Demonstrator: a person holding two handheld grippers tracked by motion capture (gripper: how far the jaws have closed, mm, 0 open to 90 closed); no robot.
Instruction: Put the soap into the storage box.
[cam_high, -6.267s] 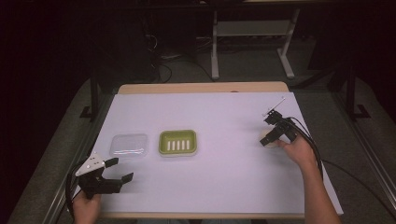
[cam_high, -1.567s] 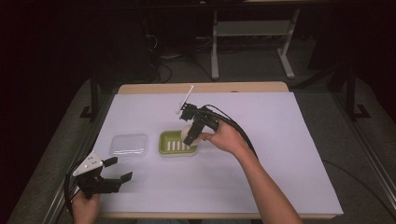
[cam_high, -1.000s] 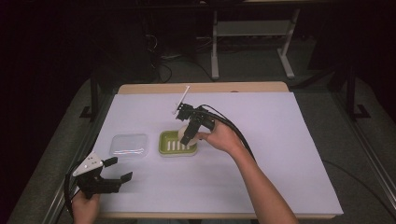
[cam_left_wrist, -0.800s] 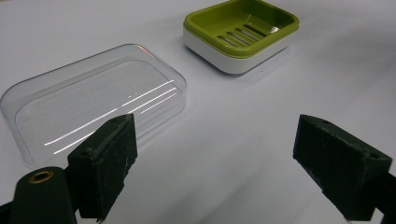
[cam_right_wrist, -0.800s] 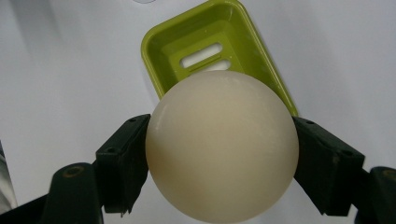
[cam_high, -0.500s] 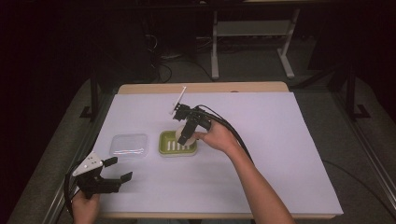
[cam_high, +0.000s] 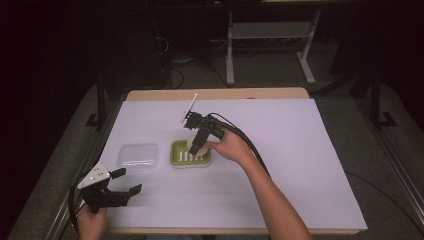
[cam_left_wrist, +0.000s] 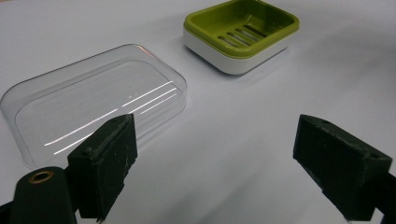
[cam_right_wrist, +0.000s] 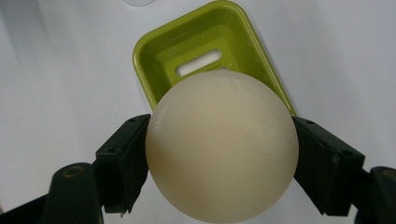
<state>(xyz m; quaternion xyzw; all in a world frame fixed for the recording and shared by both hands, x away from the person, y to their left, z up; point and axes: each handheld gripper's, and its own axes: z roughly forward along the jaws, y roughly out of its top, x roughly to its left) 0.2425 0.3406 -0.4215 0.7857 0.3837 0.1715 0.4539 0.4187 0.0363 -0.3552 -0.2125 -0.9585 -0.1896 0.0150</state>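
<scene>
- One soap (cam_right_wrist: 222, 144), round and cream, pinched between the right gripper (cam_high: 196, 145) jaws, held just above the green dish (cam_right_wrist: 154, 60), likely for dropping in.
- One dish, slotted and bare, ready to receive it.
- One clear lid (cam_left_wrist: 93, 102) lying beside the dish, off so the dish stays reachable.
- Left gripper (cam_left_wrist: 224, 163) gaping wide, holding nothing, parked near the lid at the table (cam_high: 300, 150) corner.

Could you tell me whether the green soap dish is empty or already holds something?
Empty: the soap dish shows bare slots, with the round soap held above it.
</scene>
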